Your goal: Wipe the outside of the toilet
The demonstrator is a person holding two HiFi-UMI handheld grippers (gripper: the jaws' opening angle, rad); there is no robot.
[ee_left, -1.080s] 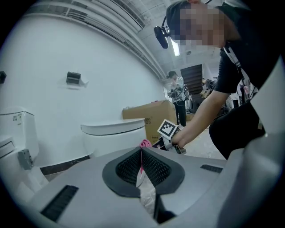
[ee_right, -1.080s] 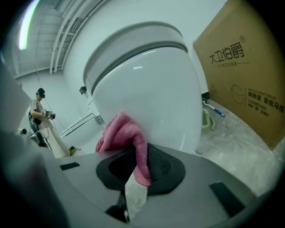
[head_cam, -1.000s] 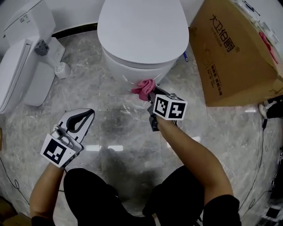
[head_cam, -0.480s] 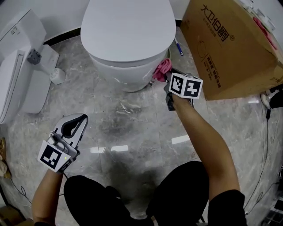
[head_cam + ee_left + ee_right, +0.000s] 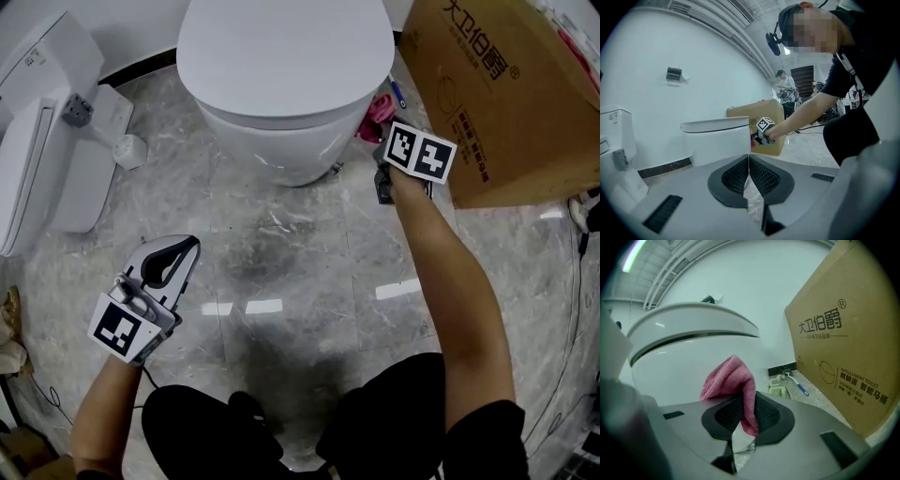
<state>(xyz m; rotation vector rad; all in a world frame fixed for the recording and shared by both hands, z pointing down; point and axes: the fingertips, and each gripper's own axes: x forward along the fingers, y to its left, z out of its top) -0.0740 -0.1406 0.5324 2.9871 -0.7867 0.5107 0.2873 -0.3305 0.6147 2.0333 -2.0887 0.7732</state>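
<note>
A white toilet [image 5: 281, 84] with its lid down stands at the top centre of the head view. My right gripper [image 5: 384, 131] is shut on a pink cloth [image 5: 378, 111] [image 5: 733, 380] that it holds against the right side of the toilet bowl [image 5: 679, 366], in the gap beside the cardboard box. My left gripper [image 5: 178, 255] [image 5: 749, 166] hangs low over the marble floor at the left, well short of the toilet [image 5: 717, 140], shut with nothing between its jaws.
A large cardboard box [image 5: 506, 94] [image 5: 843, 352] stands close on the right of the toilet. A second white toilet unit [image 5: 47, 131] lies at the left. A small brush [image 5: 794, 383] lies on the floor behind. Other people stand in the background of the left gripper view.
My right gripper has carried the pink cloth from the bowl's front around to its right side, toward the box. The left gripper has stayed low at the left.
</note>
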